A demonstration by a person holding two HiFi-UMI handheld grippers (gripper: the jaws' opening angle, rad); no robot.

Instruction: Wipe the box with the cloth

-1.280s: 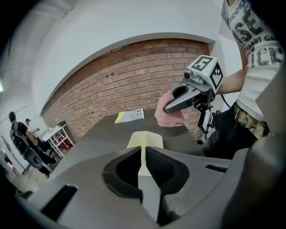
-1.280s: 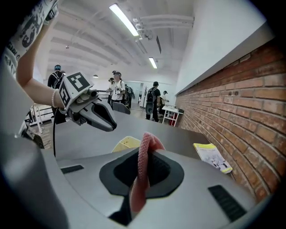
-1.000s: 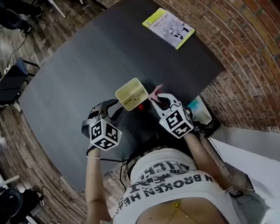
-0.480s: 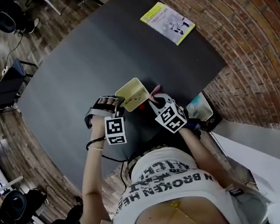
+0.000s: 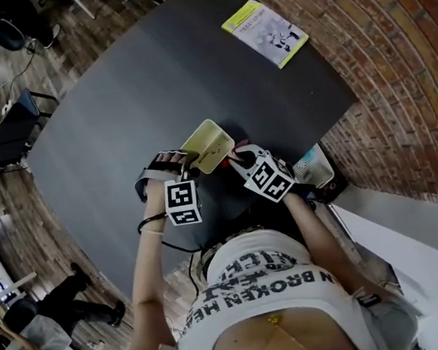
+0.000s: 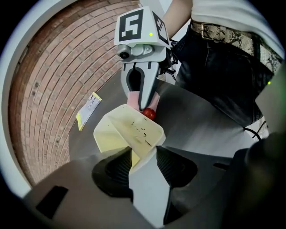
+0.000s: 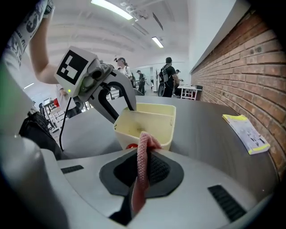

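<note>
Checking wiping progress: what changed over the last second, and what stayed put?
The left gripper moved in to the box; its jaws have just been opening, with the box's wall between them. Unchanged: the right gripper pinching the cloth beside the box, the booklet.

The box (image 5: 209, 145) is pale yellow plastic, smooth with a soft sheen, and its inner wall is flecked with dark specks. Just in front of the box, the cloth (image 7: 141, 170) is pink fabric with a coarse, knobbly weave. The right tool (image 7: 143, 154) holding it has black, finely ribbed pads (image 7: 157, 169) set in a matt grey plastic shell. Under the box the worktop (image 5: 129, 86) is dark grey, smooth and matt. Well beyond the box lies a booklet (image 5: 265, 32) of printed paper. A small red thing (image 6: 149, 113) just beside the box is glossy. Farther from the box, the wall (image 5: 394, 53) is rough red brick and the floor (image 5: 17, 211) worn wooden planks.
</note>
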